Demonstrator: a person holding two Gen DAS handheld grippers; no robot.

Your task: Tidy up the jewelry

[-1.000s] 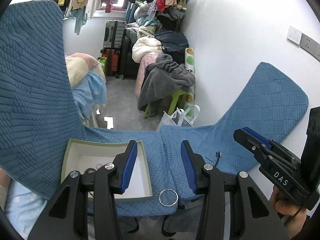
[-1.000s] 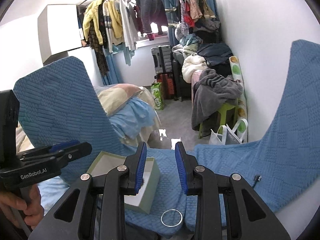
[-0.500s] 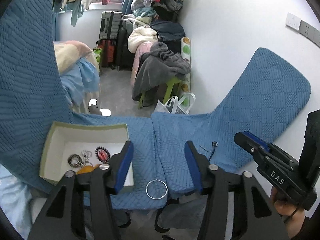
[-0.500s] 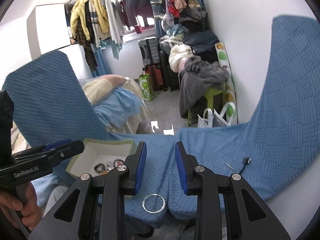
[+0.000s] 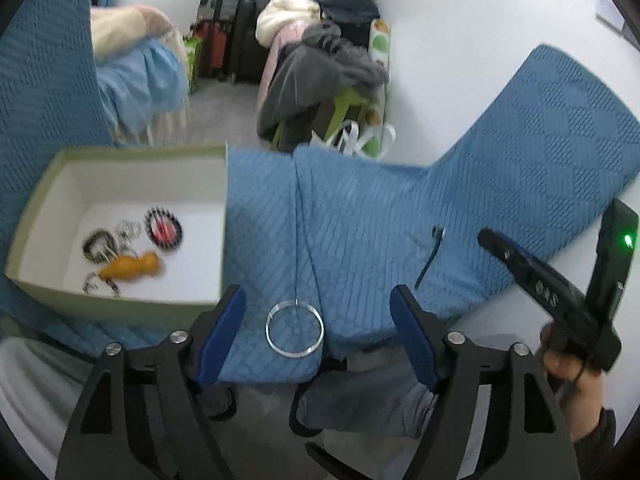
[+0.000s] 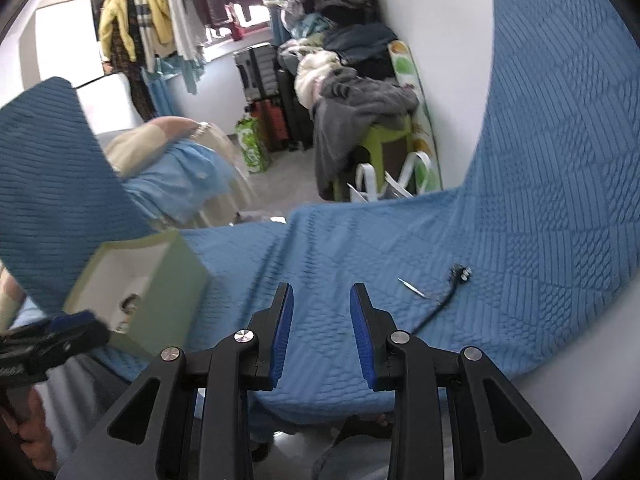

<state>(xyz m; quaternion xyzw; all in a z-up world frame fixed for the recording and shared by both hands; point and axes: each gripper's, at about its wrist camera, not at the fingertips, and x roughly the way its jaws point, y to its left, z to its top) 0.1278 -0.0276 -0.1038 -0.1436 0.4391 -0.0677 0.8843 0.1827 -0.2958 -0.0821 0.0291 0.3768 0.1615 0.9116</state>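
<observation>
Broadly, the blue quilted cloth [image 5: 360, 216] covered the whole work surface, and we saw it again from the right wrist [image 6: 400, 248], running up the wall at the right. On its left part stood the pale green box [image 5: 120, 304] with white inner walls, open at the top; from the right wrist view the same box [image 6: 168, 280] showed mostly its outer side. We held our left gripper [image 5: 316, 332] low over the near edge of the cloth with its blue-padded fingers [image 5: 222, 336] spread wide and nothing between them but air. The clear ring [image 5: 295, 328] lay flat on the cloth in that gap, nearer the left finger than the right and touching neither, just beside the box's near right corner. Our right gripper [image 6: 320, 332] hovered over bare cloth, its fingers parted by a narrower gap and empty; the ring did not show in that view. Ahead and to its right lay a thin dark cord [image 6: 440, 300] with a small pin [image 6: 412, 287] just beside it. Inside the box rested a round red-centred brooch [image 5: 163, 229], an orange figure-shaped piece [image 5: 132, 266] and some blurred black-and-white pieces [image 5: 98, 245].
</observation>
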